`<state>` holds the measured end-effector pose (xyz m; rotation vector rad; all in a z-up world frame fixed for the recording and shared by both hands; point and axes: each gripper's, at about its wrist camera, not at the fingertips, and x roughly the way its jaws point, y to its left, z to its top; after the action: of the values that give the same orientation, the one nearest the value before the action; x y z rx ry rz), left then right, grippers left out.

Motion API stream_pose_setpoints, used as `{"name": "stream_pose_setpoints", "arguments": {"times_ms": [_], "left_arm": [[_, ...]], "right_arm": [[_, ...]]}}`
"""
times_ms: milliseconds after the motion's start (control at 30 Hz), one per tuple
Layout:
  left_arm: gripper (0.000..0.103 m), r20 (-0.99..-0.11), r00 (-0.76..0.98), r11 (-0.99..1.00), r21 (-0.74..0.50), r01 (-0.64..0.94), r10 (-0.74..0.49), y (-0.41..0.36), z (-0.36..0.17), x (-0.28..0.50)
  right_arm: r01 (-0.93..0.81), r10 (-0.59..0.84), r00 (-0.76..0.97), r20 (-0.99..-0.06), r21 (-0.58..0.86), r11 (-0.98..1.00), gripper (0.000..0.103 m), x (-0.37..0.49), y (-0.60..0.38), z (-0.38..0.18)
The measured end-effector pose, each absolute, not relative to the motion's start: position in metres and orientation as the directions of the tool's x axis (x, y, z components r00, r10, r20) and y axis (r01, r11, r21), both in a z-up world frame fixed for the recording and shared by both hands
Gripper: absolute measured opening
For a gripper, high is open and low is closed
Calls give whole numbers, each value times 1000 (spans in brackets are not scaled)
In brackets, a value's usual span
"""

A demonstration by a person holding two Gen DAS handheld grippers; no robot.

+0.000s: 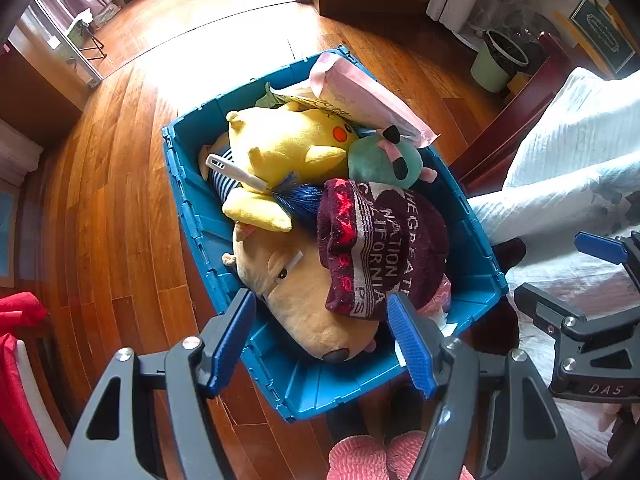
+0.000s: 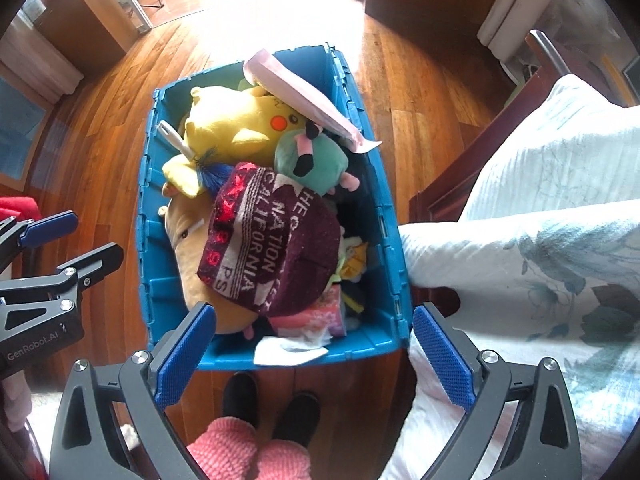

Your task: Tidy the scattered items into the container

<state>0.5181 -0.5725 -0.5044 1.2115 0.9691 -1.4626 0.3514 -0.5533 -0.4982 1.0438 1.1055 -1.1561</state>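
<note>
Crate (image 1: 192, 216): blue, on wood floor, heaped full.
Tan plush (image 1: 304, 304): near end of crate, lowest layer.
Yellow plush (image 1: 288, 144): far end.
Beanie (image 1: 380, 248): atop tan plush.
Green plush (image 1: 384, 160): beside beanie, far side.
My left gripper (image 1: 322, 344) and right gripper (image 2: 316, 354): above crate's near rim, jaws spread, empty.
Next, I judge: press beanie down gently.

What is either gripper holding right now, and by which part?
Nothing. The left gripper and right gripper are both open and empty above the blue bin.
</note>
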Motion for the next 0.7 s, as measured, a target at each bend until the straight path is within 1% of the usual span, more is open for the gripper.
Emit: {"name": "stream_pose_setpoints", "arguments": {"times_ms": [200,600,700], "left_arm": [[68,-983,-45,-222,-5,975,-176,-571,-506,518],[68,-976,-50,-217,-2,976,-214,-568,-498,520],[68,-977,-54,-211,-9,978,-207,-567,-498,521]], "right_arm": [[991,-146,67,-987,49,123,100,356,-552,-498],[990,-156,71,-985,50,134,100,360,-553,-494],[990,-155,72,-985,51,133,100,359,-552,-495]]}}
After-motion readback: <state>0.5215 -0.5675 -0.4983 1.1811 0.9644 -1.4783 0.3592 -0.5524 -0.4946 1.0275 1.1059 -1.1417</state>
